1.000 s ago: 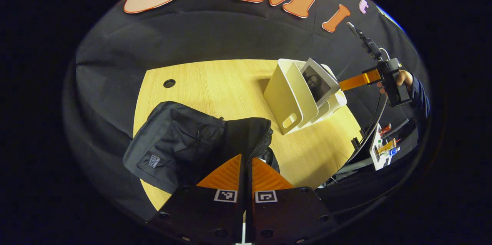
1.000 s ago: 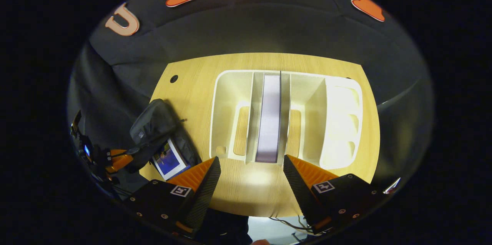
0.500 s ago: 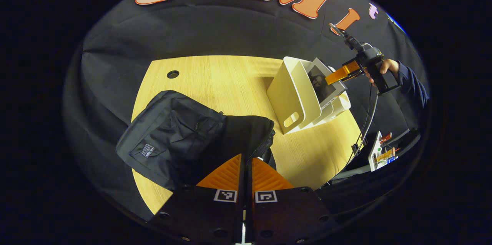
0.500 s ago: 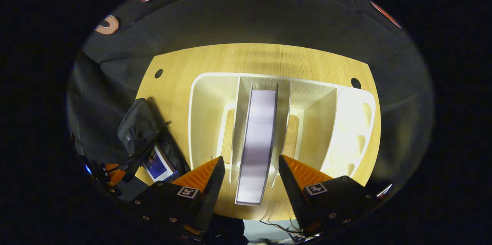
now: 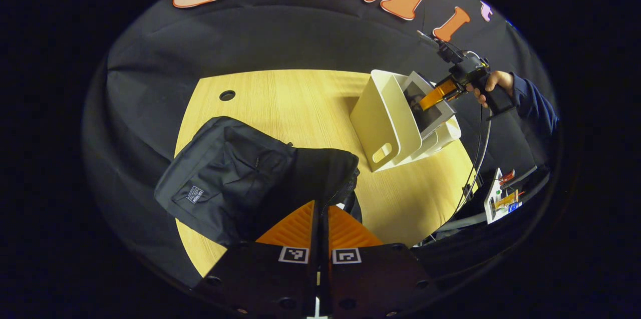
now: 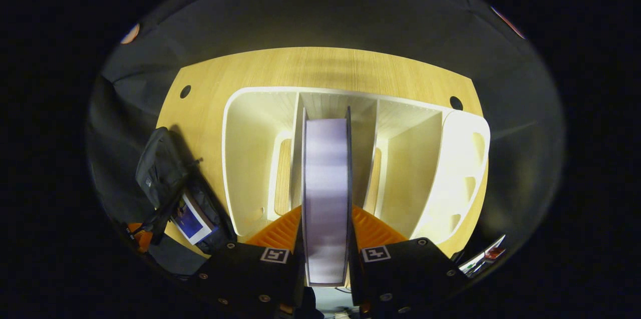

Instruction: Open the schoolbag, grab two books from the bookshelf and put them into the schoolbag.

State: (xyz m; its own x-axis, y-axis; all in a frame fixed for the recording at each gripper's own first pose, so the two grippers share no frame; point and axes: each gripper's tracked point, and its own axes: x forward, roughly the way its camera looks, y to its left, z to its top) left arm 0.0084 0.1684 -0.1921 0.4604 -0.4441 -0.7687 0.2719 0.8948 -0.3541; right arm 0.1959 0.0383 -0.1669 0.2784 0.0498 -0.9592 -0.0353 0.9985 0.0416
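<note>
Right gripper view: right tool (image 6: 325,231) clenched on the pale-paged upright book (image 6: 325,194), fingers on both covers. Book stands in the middle slot of the white plastic bookshelf (image 6: 250,158), long axis running straight away from the tool; pull back along it. Left tool (image 5: 320,229) pinched on the black fabric schoolbag (image 5: 235,179), mouth held up, on the wooden tabletop (image 5: 290,103). A blue-covered book (image 6: 190,219) sits in the bag.

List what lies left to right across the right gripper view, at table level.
Schoolbag → blue book showing in its opening → white bookshelf's empty left bay → book clamped by the right gripper → the shelf's cut-out end panel.
</note>
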